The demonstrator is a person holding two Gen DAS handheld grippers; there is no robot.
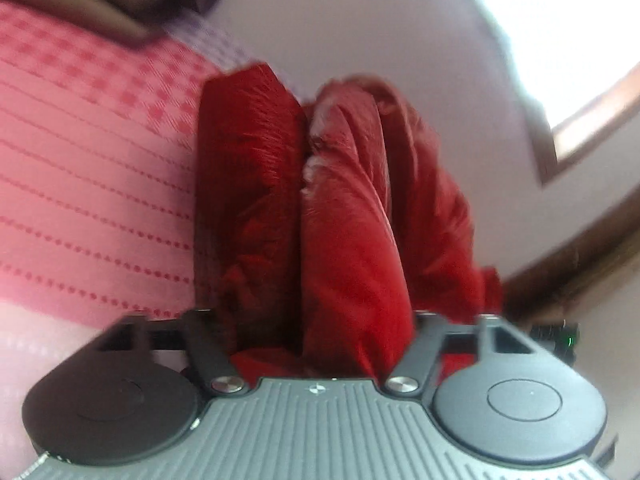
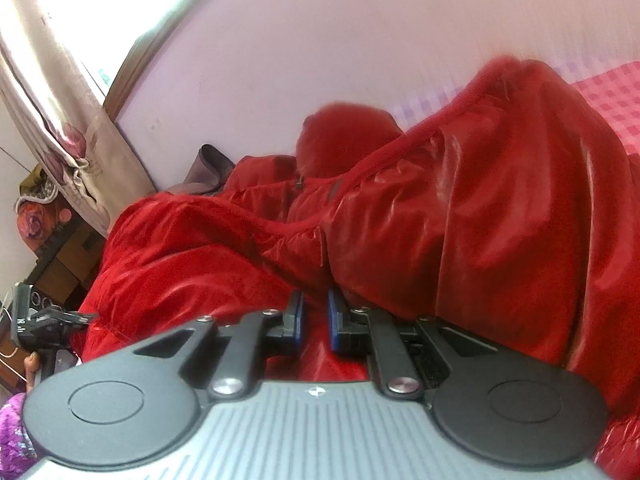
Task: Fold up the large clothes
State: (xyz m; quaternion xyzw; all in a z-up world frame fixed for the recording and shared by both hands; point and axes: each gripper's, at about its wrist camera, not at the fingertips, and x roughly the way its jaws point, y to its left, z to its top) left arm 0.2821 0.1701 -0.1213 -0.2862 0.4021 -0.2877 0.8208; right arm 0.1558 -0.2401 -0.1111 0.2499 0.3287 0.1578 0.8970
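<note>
A shiny red padded jacket (image 2: 460, 220) lies heaped on the bed. My right gripper (image 2: 316, 312) sits low at its near edge, with the blue pads (image 2: 297, 320) shut on a thin fold of the red cloth. In the left wrist view, two thick upright folds of the jacket (image 1: 348, 208) fill the space between the arms of my left gripper (image 1: 320, 340). Its fingers are buried in the cloth, and the bunch narrows where they close on it. The left gripper (image 2: 60, 320) also shows at the left edge of the right wrist view, against the jacket's hem.
A pink checked bedsheet (image 1: 88, 168) spreads left of the jacket. A pale wall lies behind, with a bright window (image 1: 560, 32) and a dark wooden frame (image 1: 572, 268). A flowered curtain (image 2: 52, 112), a wooden cabinet (image 2: 60, 264) and a grey-brown cloth (image 2: 208, 168) are at the left.
</note>
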